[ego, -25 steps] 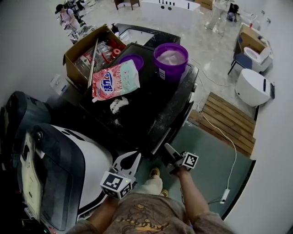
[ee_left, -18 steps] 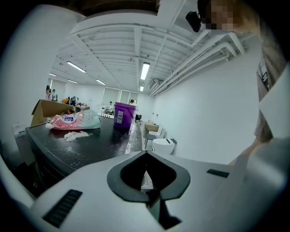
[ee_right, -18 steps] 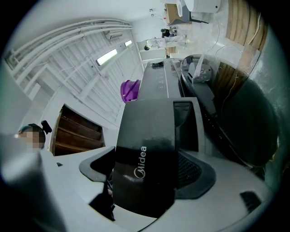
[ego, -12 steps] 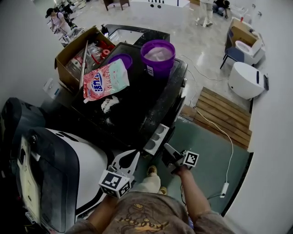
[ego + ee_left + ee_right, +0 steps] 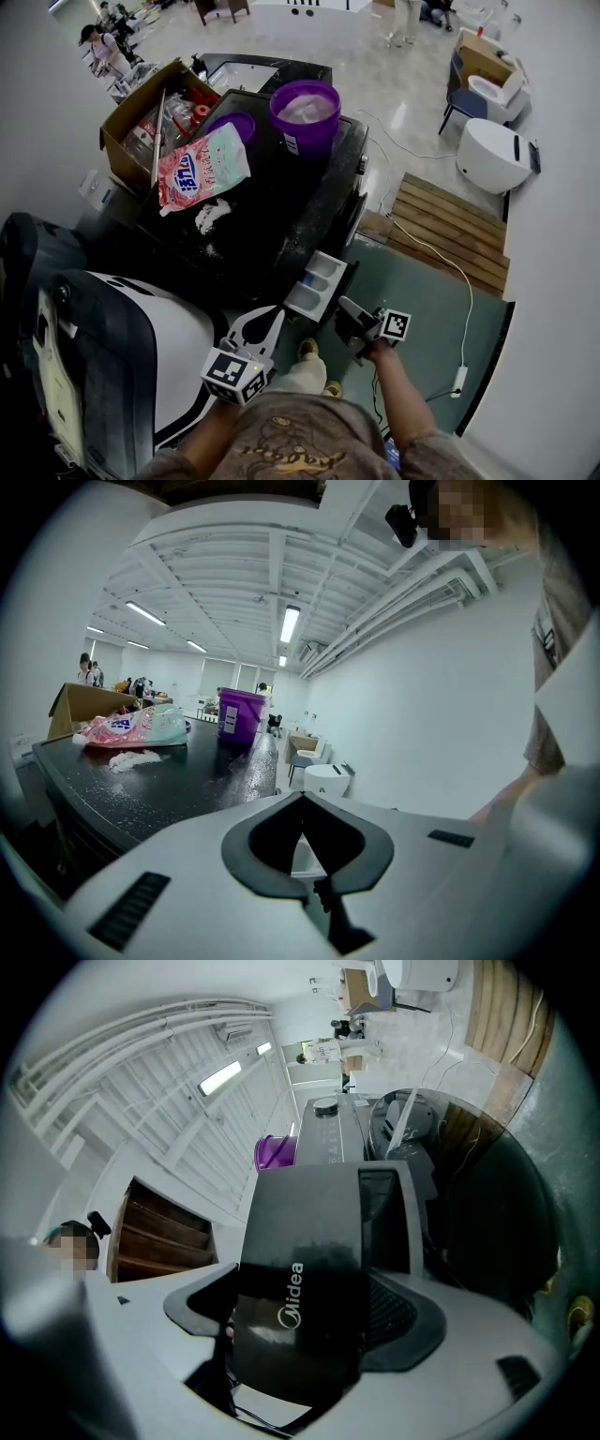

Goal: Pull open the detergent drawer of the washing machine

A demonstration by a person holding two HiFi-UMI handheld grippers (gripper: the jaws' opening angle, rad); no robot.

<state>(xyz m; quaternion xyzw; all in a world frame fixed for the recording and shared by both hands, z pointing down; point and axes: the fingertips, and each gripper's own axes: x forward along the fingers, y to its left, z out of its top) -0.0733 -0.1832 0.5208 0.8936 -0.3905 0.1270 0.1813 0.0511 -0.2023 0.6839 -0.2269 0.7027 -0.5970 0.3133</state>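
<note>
The black washing machine [image 5: 281,220] stands in front of me, its top dusted with white powder. Its detergent drawer [image 5: 318,280] sticks out of the front, with white compartments showing. My right gripper [image 5: 347,317] is shut on the drawer's black front panel [image 5: 300,1241], which carries a Midea logo between the jaws of that gripper [image 5: 302,1283]. The drawer's grey tray [image 5: 394,1208] runs back towards the machine. My left gripper [image 5: 260,330] hangs shut and empty to the drawer's left, away from it. In the left gripper view its tips [image 5: 302,797] meet on nothing.
On the machine's top sit a purple bucket [image 5: 305,112], a pink detergent bag [image 5: 202,169] and spilled powder [image 5: 211,216]. A cardboard box [image 5: 141,117] stands behind them, a white machine [image 5: 178,347] at my left and a wooden pallet [image 5: 450,234] at the right. My feet [image 5: 309,354] are below the drawer.
The drawer was closed one second ago, partly out half a second ago, and now stands farther out. My right gripper has held its front throughout. The left gripper has barely moved.
</note>
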